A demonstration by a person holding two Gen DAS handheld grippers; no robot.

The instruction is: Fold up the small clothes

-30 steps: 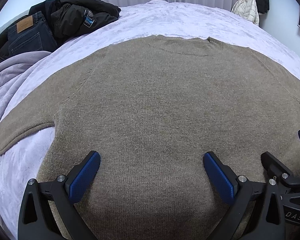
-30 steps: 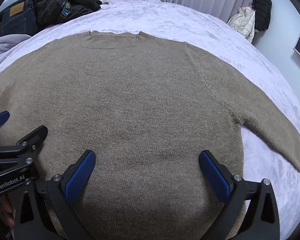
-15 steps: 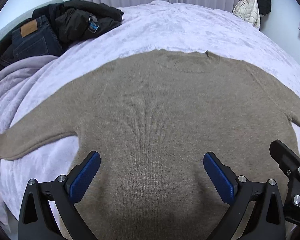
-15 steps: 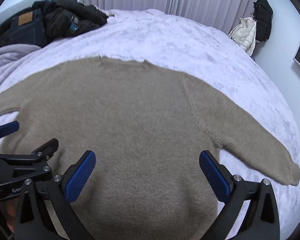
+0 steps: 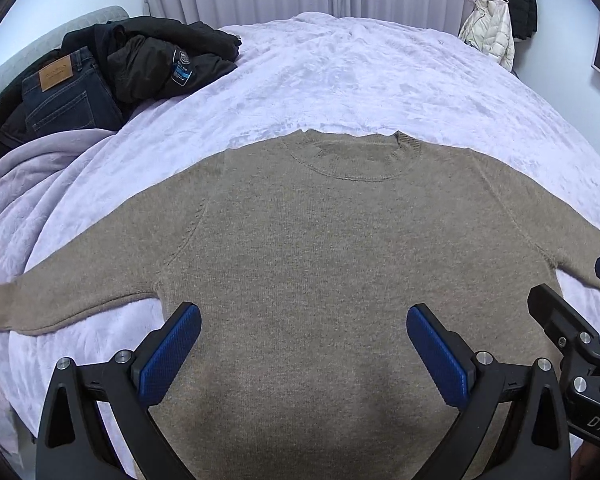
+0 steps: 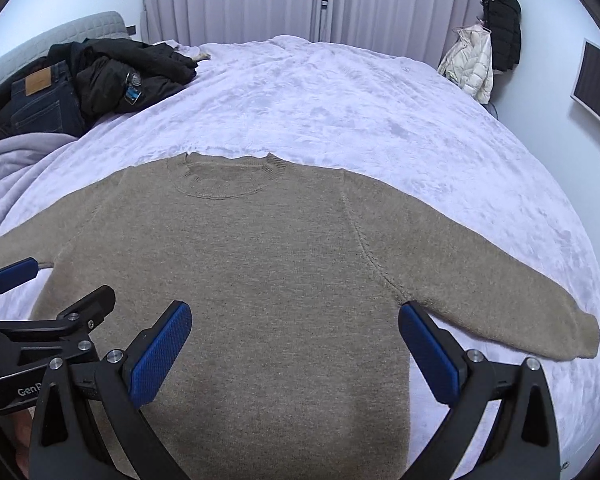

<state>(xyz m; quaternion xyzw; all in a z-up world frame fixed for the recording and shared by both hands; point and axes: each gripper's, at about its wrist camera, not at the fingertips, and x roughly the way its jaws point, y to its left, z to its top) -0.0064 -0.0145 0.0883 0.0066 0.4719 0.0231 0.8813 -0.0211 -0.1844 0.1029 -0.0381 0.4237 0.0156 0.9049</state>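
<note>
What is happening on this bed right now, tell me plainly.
A person is holding a two-finger gripper in each hand over a tan sweater laid flat on the bed, both sleeves spread out. The left gripper and the right gripper are both open and grip nothing. No fold shows yet. Jeans and a black jacket are piled at the far left corner.

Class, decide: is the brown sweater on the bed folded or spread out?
Spread out. The sweater lies flat on the bed, both sleeves stretched sideways, neckline away from the cameras, no fold visible.
</note>
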